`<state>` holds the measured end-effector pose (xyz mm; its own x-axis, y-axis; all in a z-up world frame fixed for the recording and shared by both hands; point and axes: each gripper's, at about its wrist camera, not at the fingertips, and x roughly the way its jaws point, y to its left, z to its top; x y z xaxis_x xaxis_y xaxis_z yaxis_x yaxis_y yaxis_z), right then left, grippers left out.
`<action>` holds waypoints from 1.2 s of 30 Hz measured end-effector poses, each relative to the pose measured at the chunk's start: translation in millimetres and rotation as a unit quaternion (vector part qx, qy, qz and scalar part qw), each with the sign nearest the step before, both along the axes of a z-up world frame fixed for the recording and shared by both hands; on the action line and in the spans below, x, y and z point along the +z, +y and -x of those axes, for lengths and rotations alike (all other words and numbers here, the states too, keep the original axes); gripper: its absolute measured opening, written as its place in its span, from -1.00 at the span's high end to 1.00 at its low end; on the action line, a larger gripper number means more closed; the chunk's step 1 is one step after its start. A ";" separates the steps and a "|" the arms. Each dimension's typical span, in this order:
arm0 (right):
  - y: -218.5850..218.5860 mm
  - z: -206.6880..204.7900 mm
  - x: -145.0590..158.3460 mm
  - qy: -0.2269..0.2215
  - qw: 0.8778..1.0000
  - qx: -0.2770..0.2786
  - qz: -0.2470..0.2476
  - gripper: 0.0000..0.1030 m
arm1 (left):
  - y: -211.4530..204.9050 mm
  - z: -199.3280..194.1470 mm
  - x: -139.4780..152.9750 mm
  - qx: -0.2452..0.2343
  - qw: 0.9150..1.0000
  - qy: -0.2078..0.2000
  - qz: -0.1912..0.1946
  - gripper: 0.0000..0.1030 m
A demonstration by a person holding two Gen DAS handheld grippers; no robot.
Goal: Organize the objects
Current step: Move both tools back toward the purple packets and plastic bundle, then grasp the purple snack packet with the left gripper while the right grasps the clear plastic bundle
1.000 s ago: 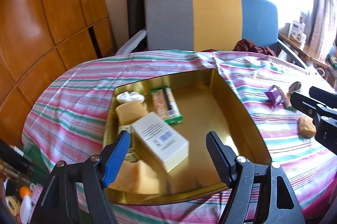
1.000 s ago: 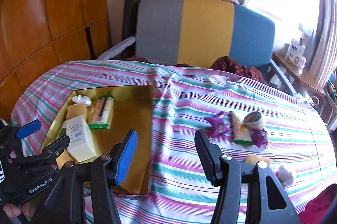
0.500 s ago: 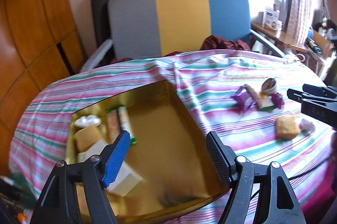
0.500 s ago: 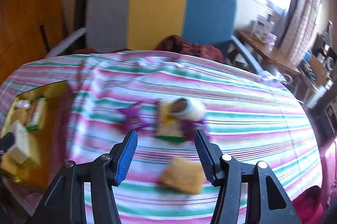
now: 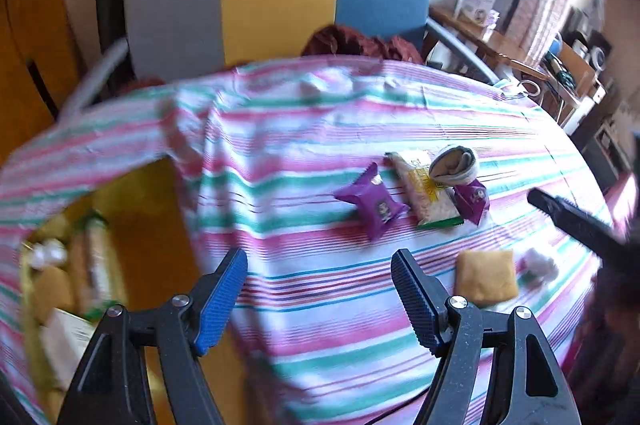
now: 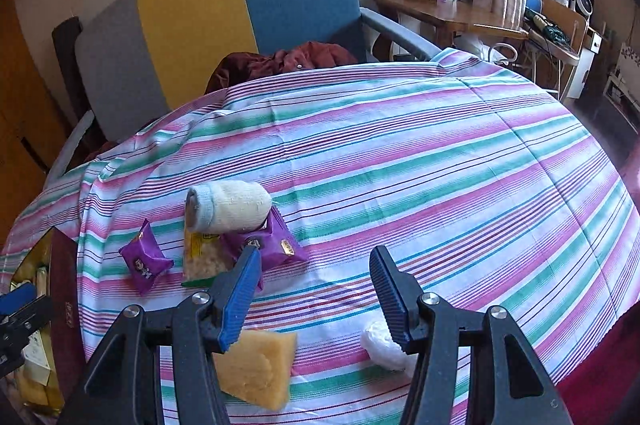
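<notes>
Both of our grippers are spread wide and carrying nothing, so we're between picks. The right gripper hangs over the yellow sponge and a white wad near the desk edge, probably lining up on one of them. The left gripper sits between the gold tray, which already holds some items, and the leftover pile: purple packets, cracker pack, rolled sock.

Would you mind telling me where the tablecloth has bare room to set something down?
Bare cloth stretches right of the rolled sock, toward the far edge by the chair. It is crowded around the purple packets and cracker pack, with the yellow sponge nearer.
</notes>
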<state>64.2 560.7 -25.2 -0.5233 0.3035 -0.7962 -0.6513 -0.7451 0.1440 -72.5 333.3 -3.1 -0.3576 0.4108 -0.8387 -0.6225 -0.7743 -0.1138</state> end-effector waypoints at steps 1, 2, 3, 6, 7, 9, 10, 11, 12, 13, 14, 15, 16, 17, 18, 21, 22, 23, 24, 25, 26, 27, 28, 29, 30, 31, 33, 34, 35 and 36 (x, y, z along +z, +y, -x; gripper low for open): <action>1.1 0.7 -1.3 -0.001 1.000 0.001 0.003 -0.11 | 8.4 6.1 -6.6 0.007 1.000 -0.025 -0.007 -0.46; 2.2 1.3 -2.1 -0.002 1.000 0.002 0.004 -0.11 | 14.9 10.0 -12.1 0.014 0.999 -0.042 -0.012 -0.46; 2.1 1.6 -2.2 -0.002 1.000 0.003 0.006 -0.11 | 20.9 13.6 -17.3 0.021 0.998 -0.057 -0.016 -0.45; 3.3 2.3 -2.4 0.001 1.000 0.003 0.011 -0.11 | 40.6 24.5 -34.0 0.045 0.995 -0.085 -0.016 -0.45; 4.5 2.0 -2.5 0.002 1.000 0.002 0.012 -0.11 | 45.0 27.6 -38.7 0.051 0.994 -0.093 -0.018 -0.45; 7.2 0.4 -2.9 0.004 1.000 -0.002 0.017 -0.11 | 55.6 32.8 -46.8 0.061 0.992 -0.106 -0.022 -0.45; 9.1 -0.4 -3.5 0.006 1.000 -0.005 0.021 -0.12 | 60.1 34.4 -49.5 0.065 0.992 -0.105 -0.020 -0.45; 11.4 -1.6 -3.8 0.007 1.000 -0.007 0.024 -0.12 | 64.9 35.5 -51.9 0.068 0.992 -0.102 -0.019 -0.45; 13.0 -2.5 -4.1 0.008 1.000 -0.010 0.027 -0.12 | 69.4 37.2 -53.9 0.069 0.992 -0.102 -0.018 -0.46; 14.2 -3.2 -4.5 0.009 0.999 -0.013 0.030 -0.12 | 73.3 38.9 -55.7 0.071 0.992 -0.103 -0.018 -0.46; 15.8 -4.0 -5.0 0.010 0.999 -0.015 0.034 -0.12 | 76.8 41.0 -57.9 0.076 0.992 -0.103 -0.017 -0.46; 16.8 -4.5 -5.4 0.010 0.999 -0.017 0.037 -0.12 | 79.9 42.9 -60.4 0.080 0.991 -0.105 -0.017 -0.46; 17.8 -4.8 -5.8 0.011 0.999 -0.018 0.039 -0.12 | 81.6 46.0 -63.1 0.082 0.991 -0.108 -0.017 -0.45; 18.6 -5.2 -6.0 0.011 0.999 -0.019 0.041 -0.12 | 83.7 48.3 -65.7 0.084 0.990 -0.109 -0.017 -0.42; 19.5 -5.8 -6.0 0.012 0.999 -0.021 0.042 -0.12 | 85.4 50.6 -68.8 0.087 0.990 -0.110 -0.016 -0.40; 22.6 -8.3 -4.6 0.019 0.998 -0.031 0.045 -0.12 | 87.2 54.7 -77.2 0.081 0.990 -0.115 -0.014 0.03; 24.9 -10.2 -4.3 0.022 0.998 -0.036 0.047 -0.12 | 87.3 52.8 -76.2 0.073 0.992 -0.102 -0.012 0.29; 27.4 -11.9 -4.4 0.026 0.997 -0.042 0.051 -0.12 | 87.6 51.3 -77.0 0.061 0.993 -0.099 -0.009 0.34; 29.6 -13.6 -4.8 0.030 0.997 -0.048 0.055 -0.12 | 86.3 50.1 -77.2 0.056 0.994 -0.096 -0.010 0.35; 32.3 -15.8 -5.1 0.033 0.996 -0.054 0.059 -0.12 | 85.0 48.7 -77.4 0.051 0.994 -0.092 -0.009 0.37; 34.9 -17.9 -5.7 0.036 0.995 -0.060 0.064 -0.12 | 84.2 47.1 -77.5 0.047 0.995 -0.089 -0.007 0.38; 37.6 -19.5 -6.4 0.038 0.995 -0.065 0.069 -0.12 | 83.1 44.9 -77.4 0.041 0.996 -0.084 -0.003 0.38; 40.1 -21.0 -7.5 0.040 0.994 -0.070 0.074 -0.12 | 81.9 42.3 -77.2 0.036 0.996 -0.079 0.001 0.39; 42.3 -22.0 -8.9 0.041 0.993 -0.073 0.080 -0.12 | 80.1 38.7 -76.9 0.030 0.997 -0.073 0.006 0.39; 44.5 -23.2 -10.6 0.042 0.992 -0.077 0.086 -0.12 | 79.0 36.3 -77.0 0.026 0.997 -0.070 0.010 0.39; 46.5 -23.9 -12.2 0.042 0.992 -0.080 0.091 -0.12 | 76.7 33.3 -76.4 0.022 0.997 -0.068 0.013 0.39; 49.4 -25.1 -15.8 0.041 0.990 -0.085 0.100 -0.12 | 72.8 25.5 -74.1 0.011 0.998 -0.061 0.019 0.40; 50.4 -24.9 -17.2 0.039 0.990 -0.086 0.104 -0.12 | 69.8 20.1 -71.3 0.005 0.998 -0.055 0.019 0.39; 51.3 -24.8 -18.8 0.038 0.990 -0.087 0.108 -0.12 | 66.6 13.8 -67.8 -0.003 0.999 -0.047 0.018 0.39; 51.9 -24.2 -20.4 0.036 0.989 -0.086 0.113 -0.12 | 63.1 9.1 -64.4 -0.008 0.999 -0.045 0.016 0.39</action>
<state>88.5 612.6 -45.6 -0.5375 0.2120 -0.8161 -0.7473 -0.5682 0.3445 -81.6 396.5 -67.4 -0.2746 0.3887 -0.8795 -0.6231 -0.7685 -0.1451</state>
